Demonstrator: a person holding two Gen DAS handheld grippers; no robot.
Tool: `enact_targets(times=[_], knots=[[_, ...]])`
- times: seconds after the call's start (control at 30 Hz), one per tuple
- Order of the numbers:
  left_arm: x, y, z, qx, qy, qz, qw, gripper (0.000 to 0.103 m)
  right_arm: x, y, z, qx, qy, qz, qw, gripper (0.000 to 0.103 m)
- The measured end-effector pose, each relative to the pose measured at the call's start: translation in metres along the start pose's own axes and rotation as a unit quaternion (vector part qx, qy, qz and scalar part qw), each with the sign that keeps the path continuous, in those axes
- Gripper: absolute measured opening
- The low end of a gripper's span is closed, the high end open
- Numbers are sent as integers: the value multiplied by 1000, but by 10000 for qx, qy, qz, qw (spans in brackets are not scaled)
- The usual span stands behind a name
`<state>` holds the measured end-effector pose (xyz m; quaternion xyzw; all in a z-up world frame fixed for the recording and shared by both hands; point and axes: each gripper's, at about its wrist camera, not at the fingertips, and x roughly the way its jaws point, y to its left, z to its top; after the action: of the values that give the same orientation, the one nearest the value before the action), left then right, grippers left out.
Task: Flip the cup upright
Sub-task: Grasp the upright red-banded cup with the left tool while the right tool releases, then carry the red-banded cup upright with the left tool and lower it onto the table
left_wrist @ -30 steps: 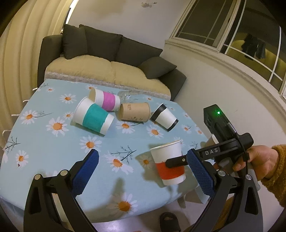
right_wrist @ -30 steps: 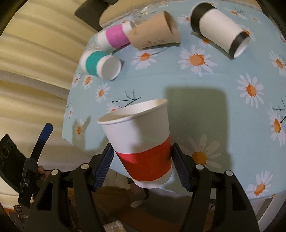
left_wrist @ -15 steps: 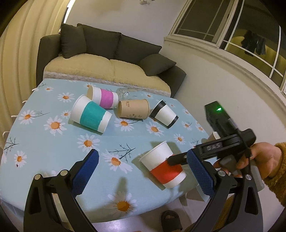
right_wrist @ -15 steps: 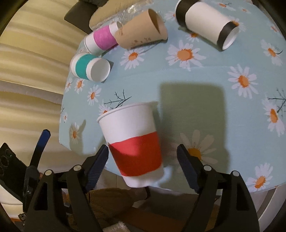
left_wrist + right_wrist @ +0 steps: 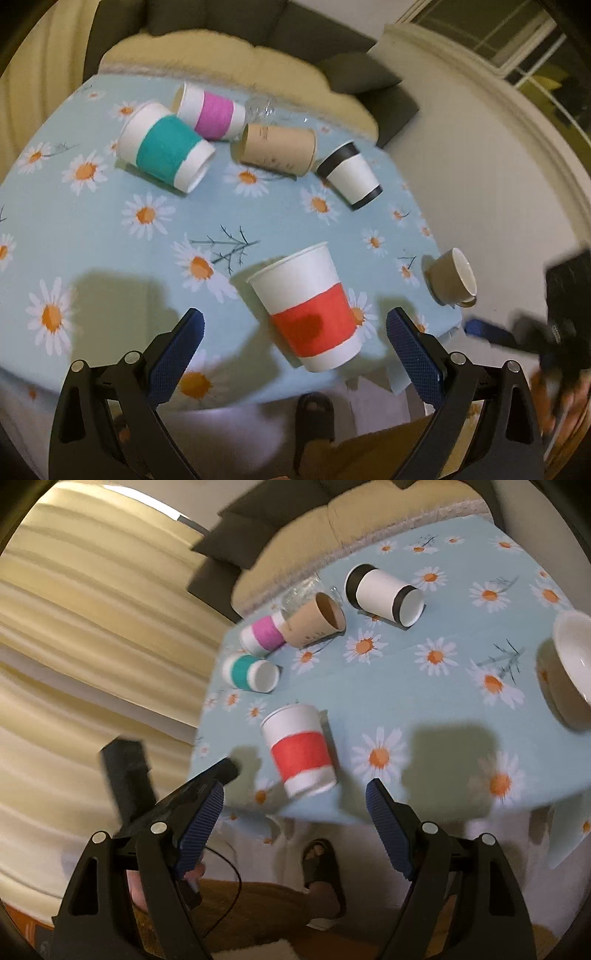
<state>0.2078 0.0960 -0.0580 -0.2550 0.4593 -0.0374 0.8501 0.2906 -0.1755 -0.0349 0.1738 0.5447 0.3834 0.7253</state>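
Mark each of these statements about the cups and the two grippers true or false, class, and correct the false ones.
1. The red cup stands near the table's front edge with its mouth up. True.
2. The right gripper is clamped on the red cup. False: its jaws are open, with the cup free beyond them.
3. The teal cup lies on its side. True.
4. The brown cup stands upright. False: it lies on its side beside the pink cup.
5. The left gripper holds nothing. True: its jaws are spread wide.
6. The black-banded cup is stacked inside the teal cup. False: it lies alone, apart from it.
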Motion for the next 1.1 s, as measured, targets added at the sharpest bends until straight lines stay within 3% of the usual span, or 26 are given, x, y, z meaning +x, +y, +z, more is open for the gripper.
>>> enact_targets(times=[0.17,0.37,0.43,0.5,0.57,0.83,0.9,1.1], knots=[[7,-12,14,-791,382,546,9946,95,-23,-2,-32,-309,-178,120,9993,79],[32,-31,22,-1214,740,811,9865,95,-40,-12,-52,-716,-459,-135,9963,79],[40,-35,23,-1261,762,1009,9839,95,-42,-15,-55,-946,-518,-328,9936,79],[48,-38,24,-1329,815,1266,9796,82,-43,-20,-56,-1068,-574,-431,9917,79],[56,-37,26,-1404,864,1462,9754,77,-42,-25,-58,-1139,-586,-442,9908,79],[80,-36,33,-1431,1029,1864,9665,75,-30,-44,-59,-1140,-529,-252,9918,79],[84,-36,33,-1404,1048,1963,9648,65,-26,-47,-59,-1168,-498,-145,9918,79],[88,-40,38,-1310,1003,2071,9643,65,-20,-53,-57,-1117,-477,-72,9926,79]])
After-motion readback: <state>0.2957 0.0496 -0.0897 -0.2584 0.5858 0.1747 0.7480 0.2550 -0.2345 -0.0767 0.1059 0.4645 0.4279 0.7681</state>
